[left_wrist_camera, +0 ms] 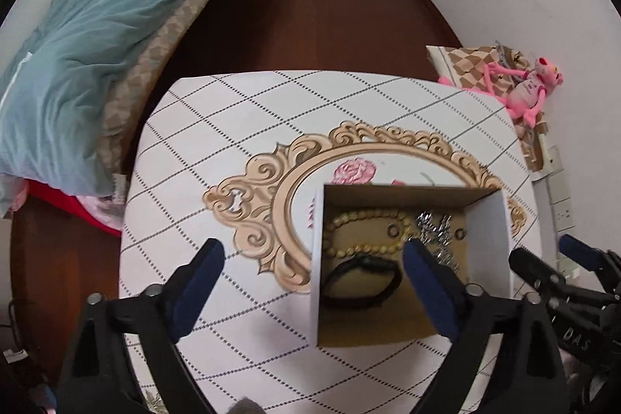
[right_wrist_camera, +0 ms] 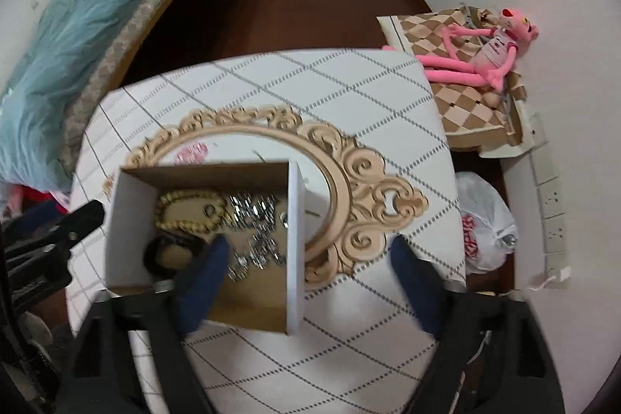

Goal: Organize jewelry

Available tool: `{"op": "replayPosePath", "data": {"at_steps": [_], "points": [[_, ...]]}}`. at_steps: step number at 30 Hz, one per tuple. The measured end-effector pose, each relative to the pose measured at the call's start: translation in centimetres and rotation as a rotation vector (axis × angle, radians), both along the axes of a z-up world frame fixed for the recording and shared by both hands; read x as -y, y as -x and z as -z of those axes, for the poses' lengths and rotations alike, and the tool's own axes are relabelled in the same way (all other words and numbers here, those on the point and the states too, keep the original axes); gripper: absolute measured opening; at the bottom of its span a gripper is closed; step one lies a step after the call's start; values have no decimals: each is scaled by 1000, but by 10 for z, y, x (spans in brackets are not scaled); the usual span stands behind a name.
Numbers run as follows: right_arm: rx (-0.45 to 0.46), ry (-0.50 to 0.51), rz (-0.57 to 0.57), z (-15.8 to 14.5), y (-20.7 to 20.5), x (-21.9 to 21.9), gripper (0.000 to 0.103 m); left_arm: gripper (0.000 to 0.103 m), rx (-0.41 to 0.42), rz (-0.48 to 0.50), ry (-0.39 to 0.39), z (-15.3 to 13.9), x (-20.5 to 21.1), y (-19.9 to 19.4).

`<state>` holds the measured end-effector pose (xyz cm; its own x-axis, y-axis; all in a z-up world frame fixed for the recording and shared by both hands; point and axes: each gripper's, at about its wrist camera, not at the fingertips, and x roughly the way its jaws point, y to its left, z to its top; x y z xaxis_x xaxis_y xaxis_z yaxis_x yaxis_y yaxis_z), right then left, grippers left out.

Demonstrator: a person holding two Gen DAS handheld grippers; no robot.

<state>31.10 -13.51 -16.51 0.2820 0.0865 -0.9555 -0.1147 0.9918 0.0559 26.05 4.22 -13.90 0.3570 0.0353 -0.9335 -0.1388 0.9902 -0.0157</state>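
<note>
Both of my tools are spread wide and empty. Left hand-held gripper hangs over the box's left wall, one finger outside, one above the box interior. Right hand-held gripper straddles the right wall the same way.

All jewelry visible sits in the open cardboard box on the tabletop, nothing loose on the cloth that I can see.

Contents:
- Beaded bracelet, yellowish round beads in a loop, at the back left. Probably strung on cord: limp, light, beads will roll under the pads. Pinch across the strand, not on a single bead.
- Black band, watch or bangle, can't tell which, near the front left. Looks semi-stiff, holds its loop shape. Easiest grab of the three: clamp one side of the loop.
- Silver chain piece, glittery links heaped on the right side. Likely slippery, tangle-prone, will drape and snag. Take it at a bunched section and lift slowly.

Box walls are thin card, likely light enough to slide if nudged.
</note>
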Motion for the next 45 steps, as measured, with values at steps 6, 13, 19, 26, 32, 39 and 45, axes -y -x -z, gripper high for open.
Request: {"op": "replayPosePath", "data": {"at_steps": [6,13,19,26,32,39,45], "points": [[-26,39,-14,11,18,-7,98,103,7,4,-71,2,6,17],[13,30,-6,-12,36,-8,98,103,31,-16,-67,-16,4,38],[101,30,12,-55,62,-3,98,103,102,-27,-74,-52,5,70],[209,17,28,-112,103,5,98,103,199,-33,-74,-101,11,111],[314,1,27,-167,146,12,98,103,279,-34,-80,-145,16,149],[424,-5,28,-220,196,17,103,103,335,-23,-72,-181,21,184],[461,-11,32,-243,229,21,103,103,359,-28,-67,-197,25,209]]}}
